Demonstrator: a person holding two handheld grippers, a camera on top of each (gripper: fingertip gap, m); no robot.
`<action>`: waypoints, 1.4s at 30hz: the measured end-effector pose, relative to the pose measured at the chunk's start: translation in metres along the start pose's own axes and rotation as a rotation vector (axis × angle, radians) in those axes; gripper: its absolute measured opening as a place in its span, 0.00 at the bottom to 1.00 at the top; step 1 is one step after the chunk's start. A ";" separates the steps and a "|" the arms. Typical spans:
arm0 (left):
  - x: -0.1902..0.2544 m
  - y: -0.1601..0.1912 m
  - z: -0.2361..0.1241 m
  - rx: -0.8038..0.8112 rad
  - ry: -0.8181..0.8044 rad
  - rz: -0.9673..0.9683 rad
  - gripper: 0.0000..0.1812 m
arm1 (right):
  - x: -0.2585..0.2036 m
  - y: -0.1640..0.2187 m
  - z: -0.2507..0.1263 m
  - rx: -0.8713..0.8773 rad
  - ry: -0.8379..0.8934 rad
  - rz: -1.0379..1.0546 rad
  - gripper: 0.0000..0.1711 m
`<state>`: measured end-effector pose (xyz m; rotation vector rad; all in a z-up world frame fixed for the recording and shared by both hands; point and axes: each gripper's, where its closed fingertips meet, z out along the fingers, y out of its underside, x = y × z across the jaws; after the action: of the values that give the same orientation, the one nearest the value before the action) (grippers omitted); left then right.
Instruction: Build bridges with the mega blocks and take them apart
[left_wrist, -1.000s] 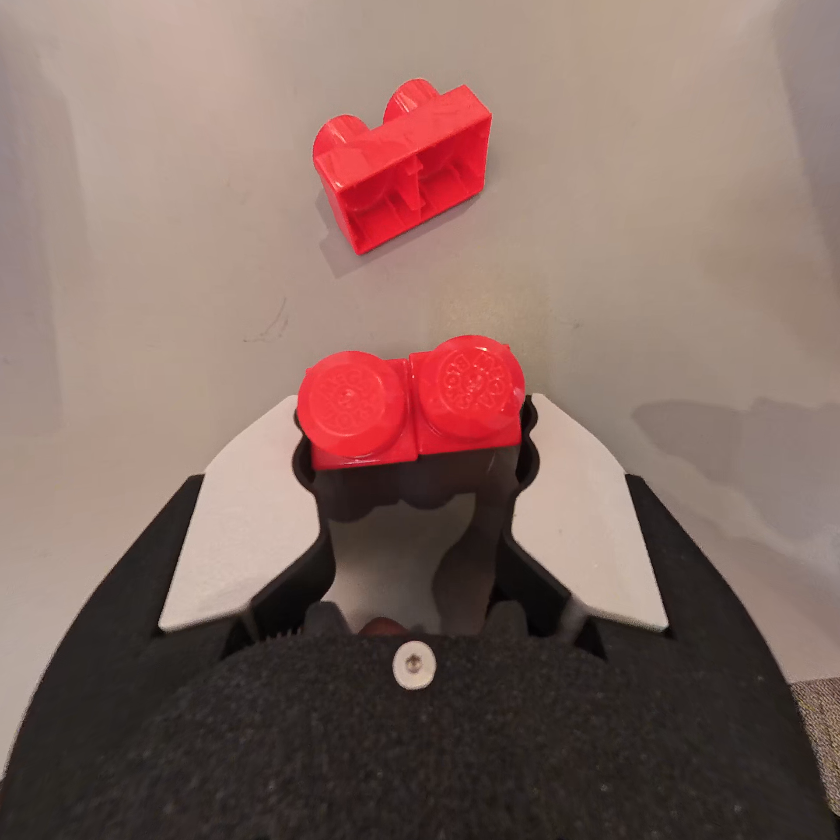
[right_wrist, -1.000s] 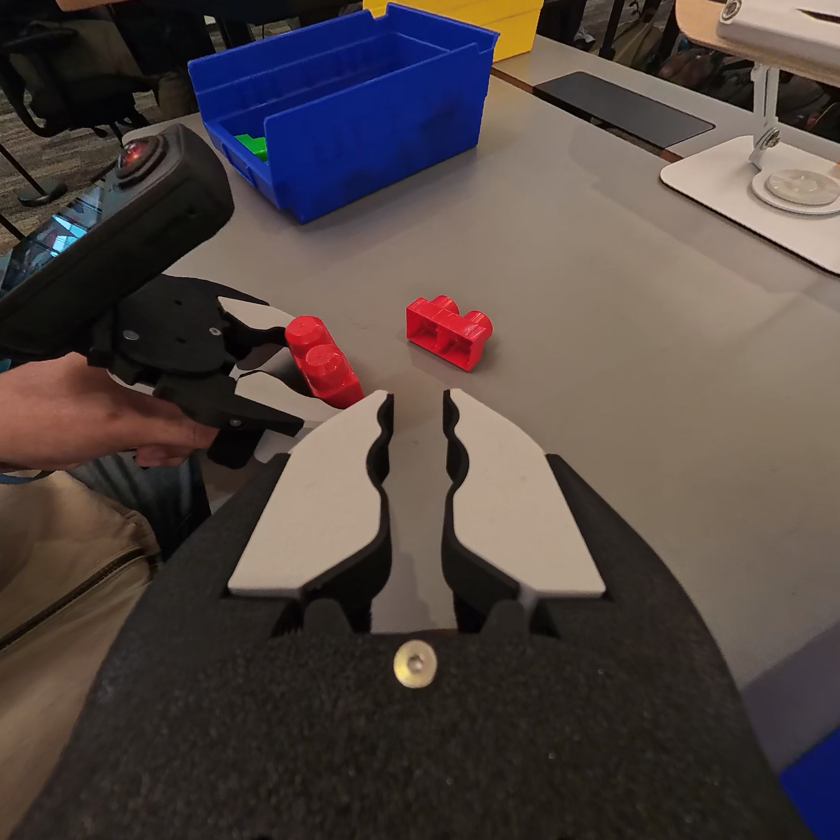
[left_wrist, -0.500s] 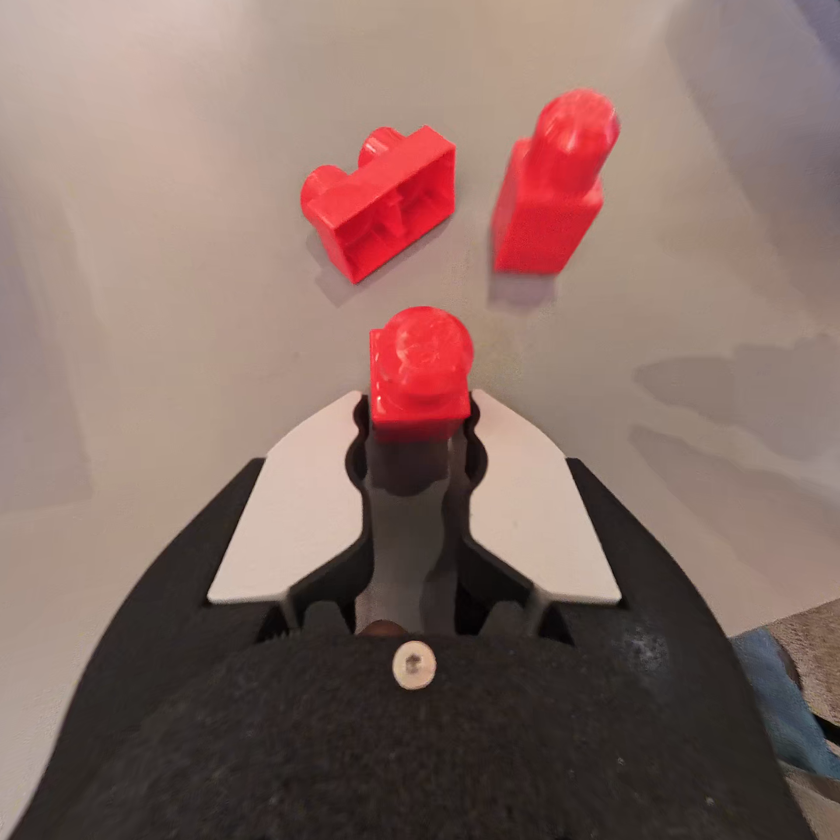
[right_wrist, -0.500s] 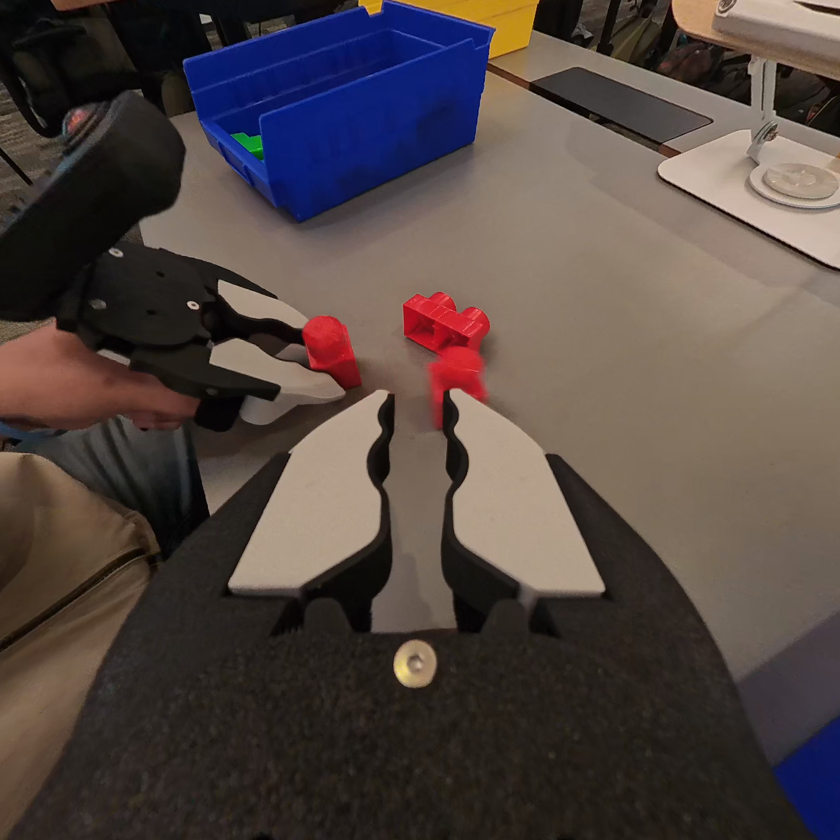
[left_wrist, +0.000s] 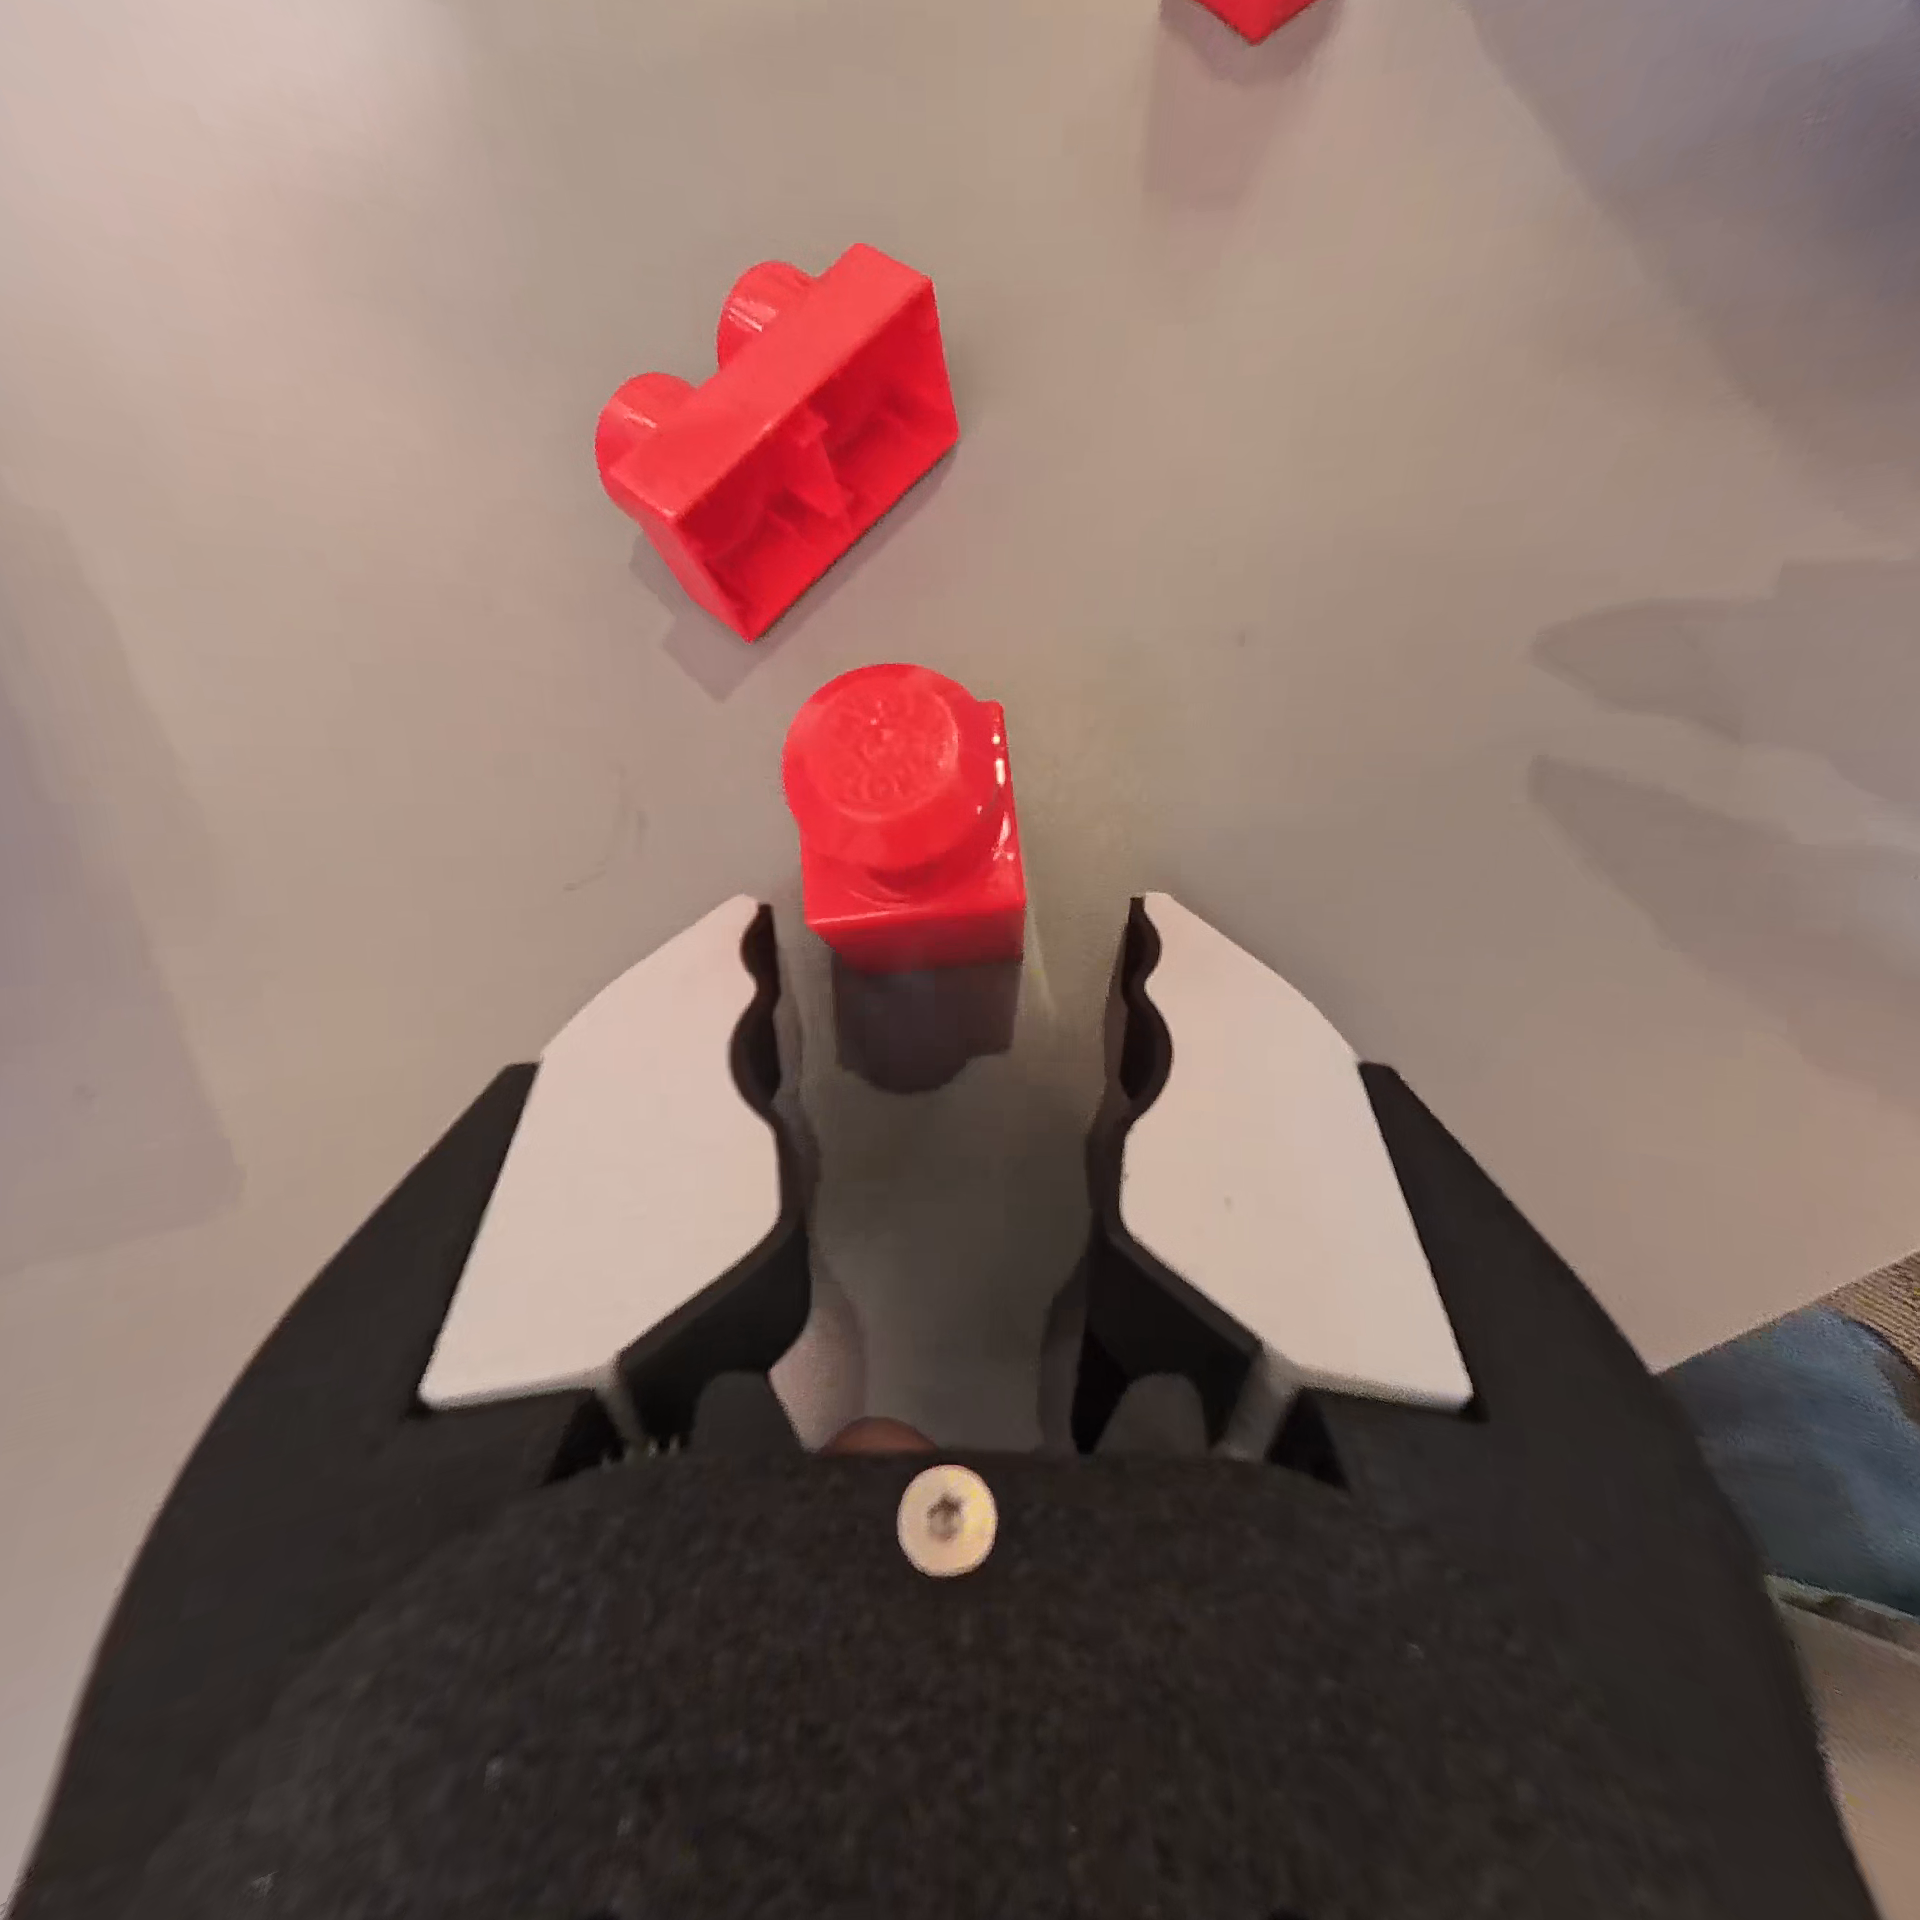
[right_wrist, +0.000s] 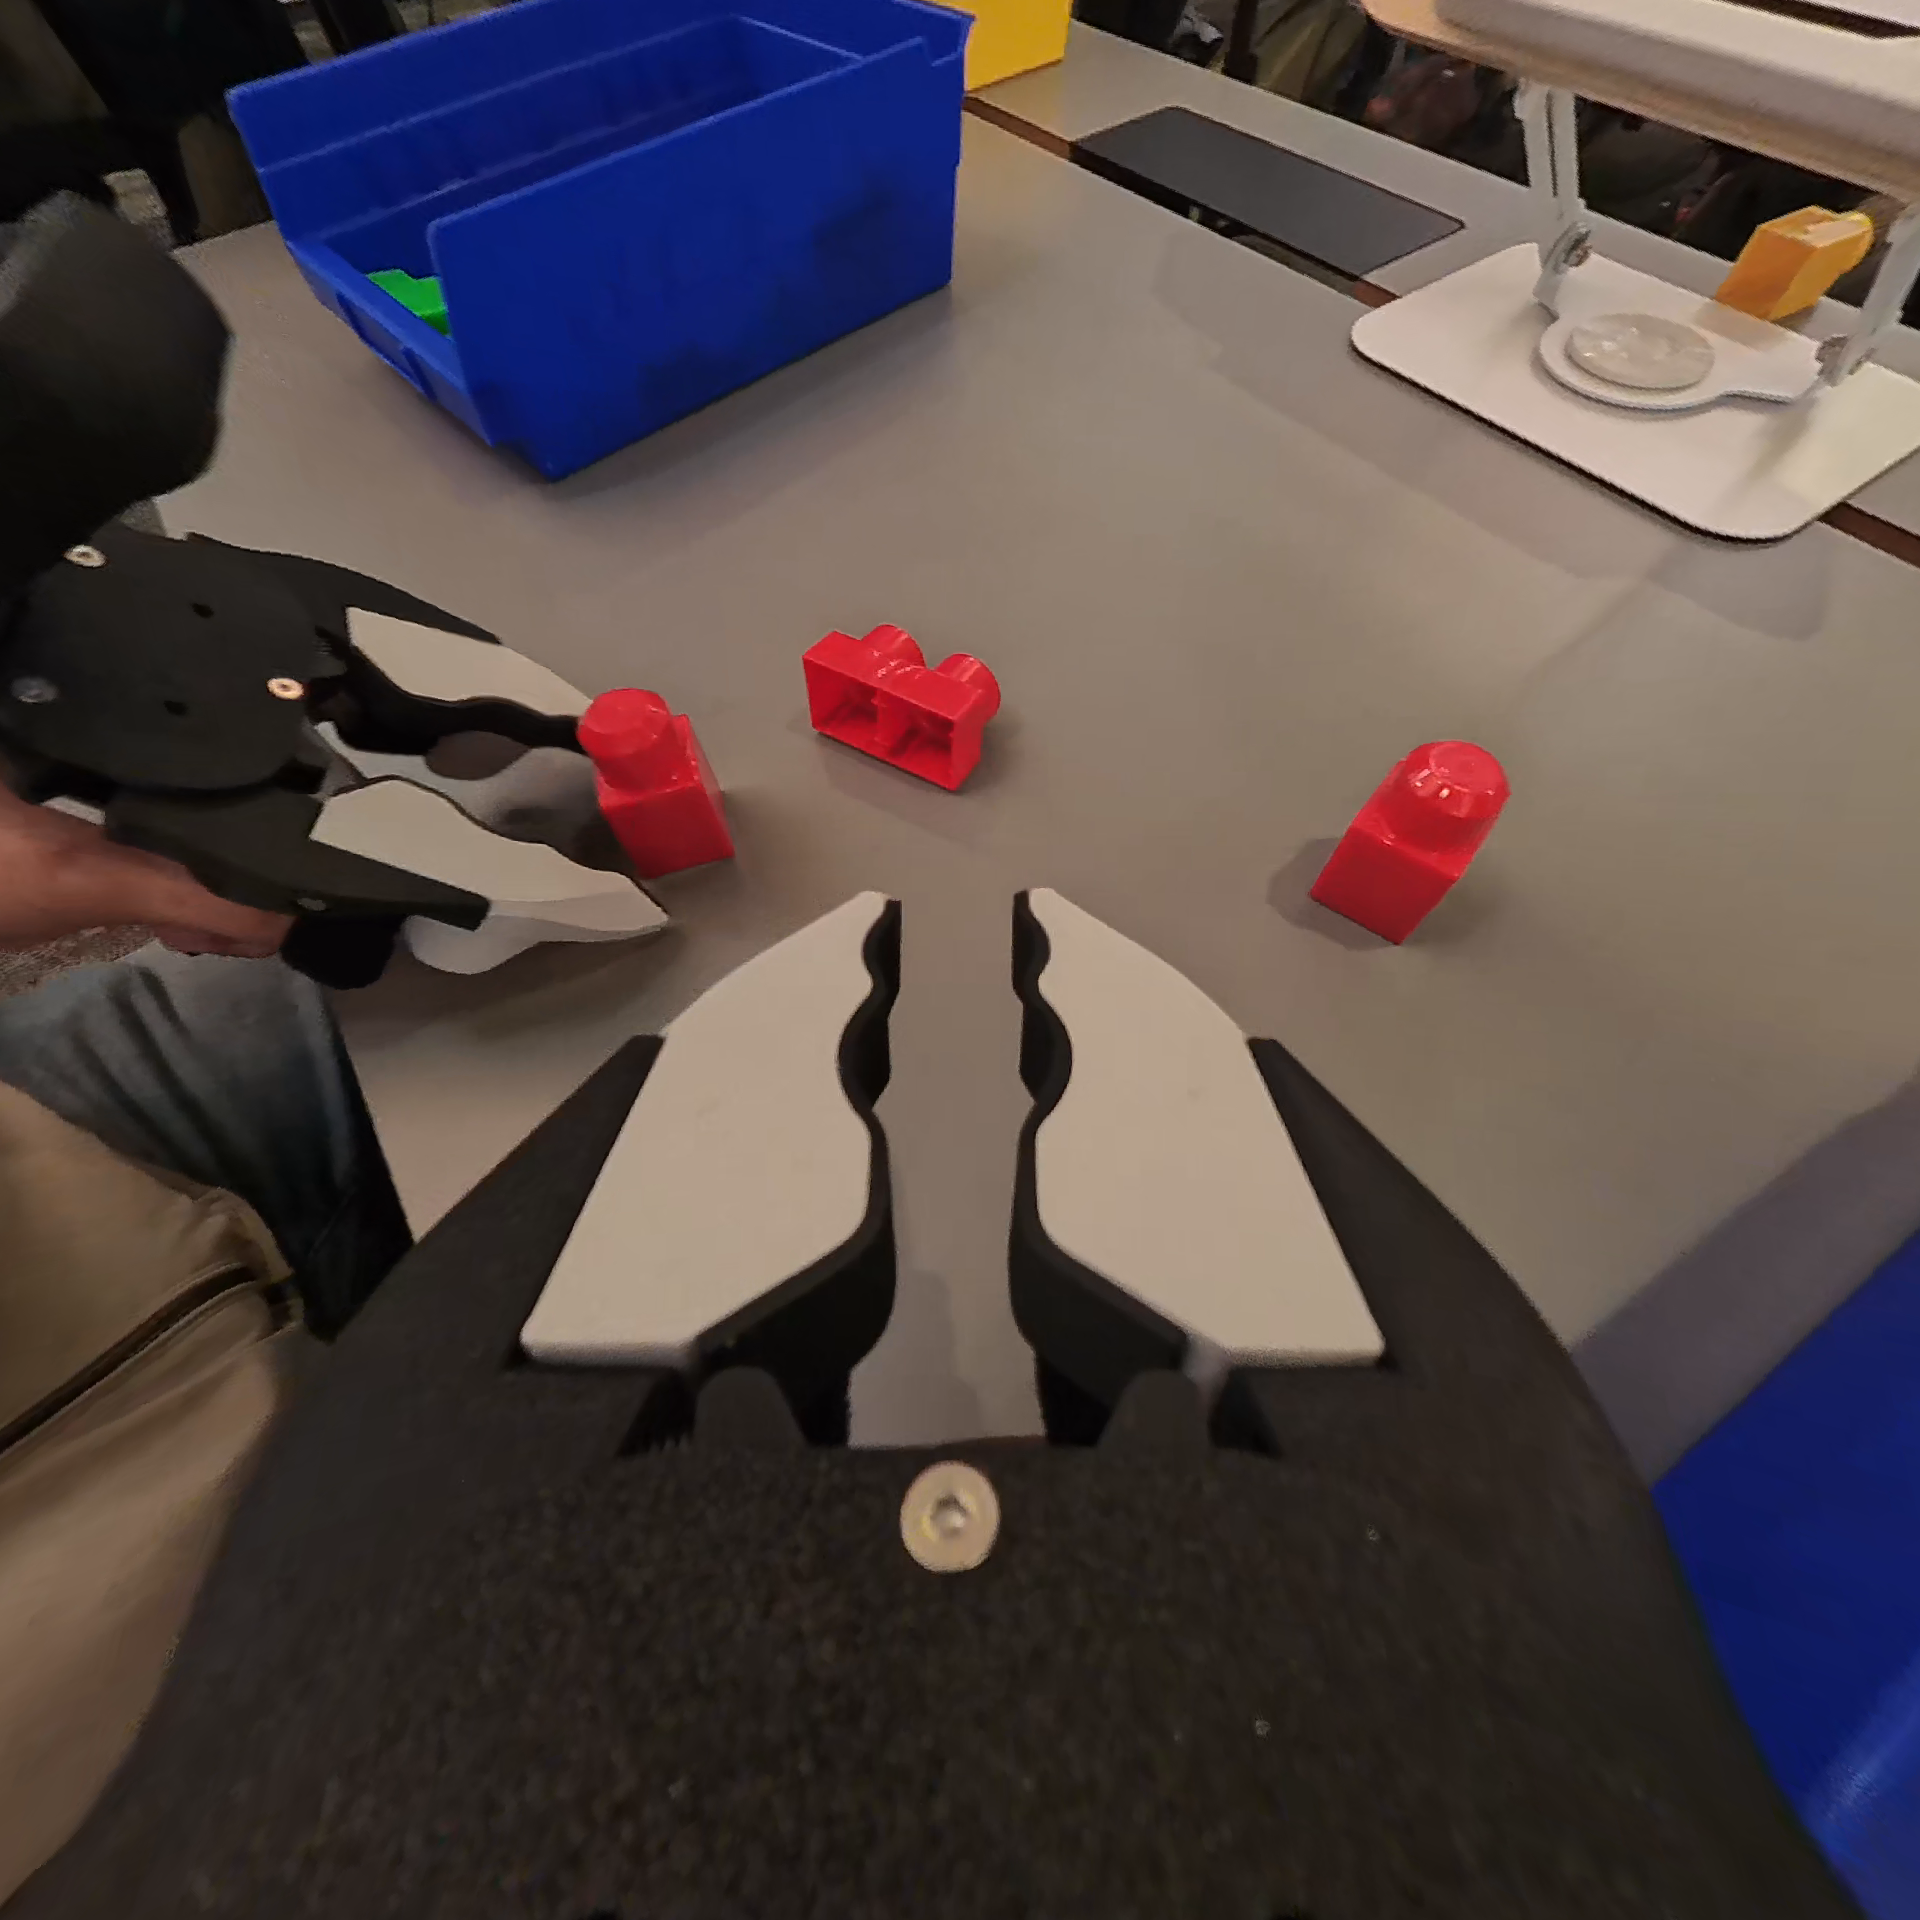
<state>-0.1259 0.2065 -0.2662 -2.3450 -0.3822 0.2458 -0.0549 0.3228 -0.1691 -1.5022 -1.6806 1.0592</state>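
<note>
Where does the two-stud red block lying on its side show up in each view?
Left wrist view: two-stud block, upper middle, just beyond the one-stud block at the left tool.
Right wrist view: centre, right of that same one-stud block.
Shared landmark: that one-stud block.

Your left claw (right_wrist: 613, 821) sits just behind one single-stud block (right_wrist: 657, 790) on the worktop (right_wrist: 1195, 582). Beyond it lies a two-stud block (right_wrist: 899, 709) tipped over; another single block (right_wrist: 1408, 840) stands well right, perhaps tilted.
</note>
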 end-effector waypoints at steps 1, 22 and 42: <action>-0.002 0.000 -0.001 0.006 -0.001 0.005 0.36 | 0.004 0.001 0.001 0.001 0.021 0.020 0.12; -0.047 0.033 -0.058 0.141 0.100 -0.016 0.35 | 0.137 0.041 0.100 -0.248 0.461 0.186 0.27; -0.042 0.044 -0.056 0.126 0.101 0.041 0.33 | -0.076 0.054 0.089 -0.334 -0.095 -0.224 0.22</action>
<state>-0.1406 0.1255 -0.2543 -2.2323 -0.2626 0.1650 -0.0958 0.2355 -0.2541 -1.4346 -2.1183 0.7685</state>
